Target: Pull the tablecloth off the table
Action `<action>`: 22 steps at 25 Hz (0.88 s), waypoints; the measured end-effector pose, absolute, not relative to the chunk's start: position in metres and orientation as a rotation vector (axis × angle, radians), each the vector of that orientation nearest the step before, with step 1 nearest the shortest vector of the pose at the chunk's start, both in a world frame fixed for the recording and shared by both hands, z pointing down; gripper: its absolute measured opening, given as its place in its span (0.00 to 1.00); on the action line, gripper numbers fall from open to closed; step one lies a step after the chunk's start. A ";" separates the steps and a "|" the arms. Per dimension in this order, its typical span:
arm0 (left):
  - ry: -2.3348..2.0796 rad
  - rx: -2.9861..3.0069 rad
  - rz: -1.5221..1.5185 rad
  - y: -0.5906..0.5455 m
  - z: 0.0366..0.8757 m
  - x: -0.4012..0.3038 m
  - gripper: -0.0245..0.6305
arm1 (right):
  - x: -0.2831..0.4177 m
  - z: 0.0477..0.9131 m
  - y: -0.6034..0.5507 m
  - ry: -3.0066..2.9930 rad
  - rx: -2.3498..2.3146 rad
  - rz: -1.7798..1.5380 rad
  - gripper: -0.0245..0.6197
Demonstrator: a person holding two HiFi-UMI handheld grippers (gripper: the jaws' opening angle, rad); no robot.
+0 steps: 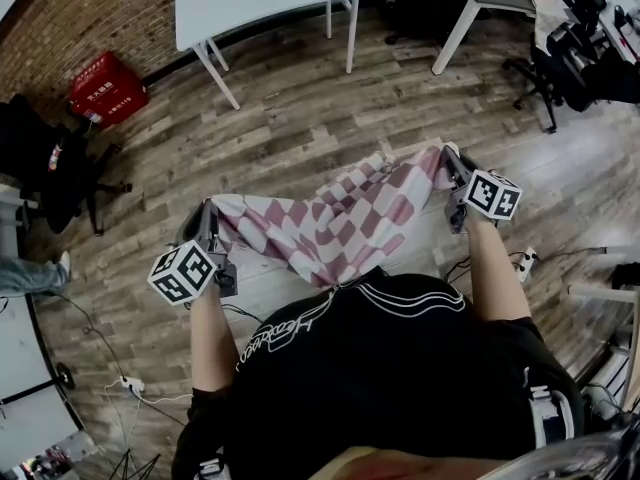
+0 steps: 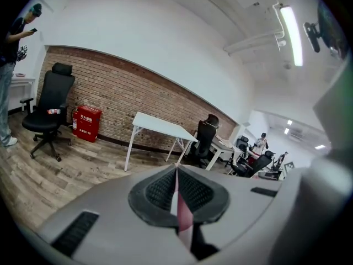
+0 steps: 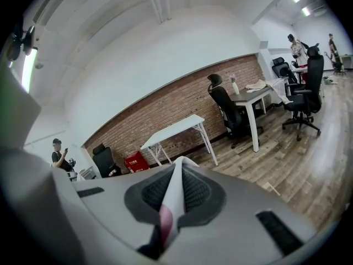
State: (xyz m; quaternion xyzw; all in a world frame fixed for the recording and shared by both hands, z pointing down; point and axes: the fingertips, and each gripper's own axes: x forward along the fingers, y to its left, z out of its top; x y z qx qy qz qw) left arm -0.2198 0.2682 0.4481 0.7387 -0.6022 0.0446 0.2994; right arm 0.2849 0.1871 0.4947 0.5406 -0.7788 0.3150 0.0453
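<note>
My left gripper (image 1: pixel 210 218) and right gripper (image 1: pixel 451 171) each clamp the tablecloth (image 1: pixel 330 223) edge; I should hold both level, clear of the floor (image 1: pixel 300 108).

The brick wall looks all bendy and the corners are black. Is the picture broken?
Not broken. Left gripper view: the wide lens curves the brick wall and blackens the corners, and the ceiling lamp glares white. Right gripper view: the same curve, and the tablecloth, pinched close to the camera, looks soft. Head view: the floor bulges outward.
</note>
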 end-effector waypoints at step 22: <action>-1.557 1.980 0.130 0.311 0.459 -0.209 0.05 | 0.273 0.502 0.233 -2.402 1.660 0.996 0.04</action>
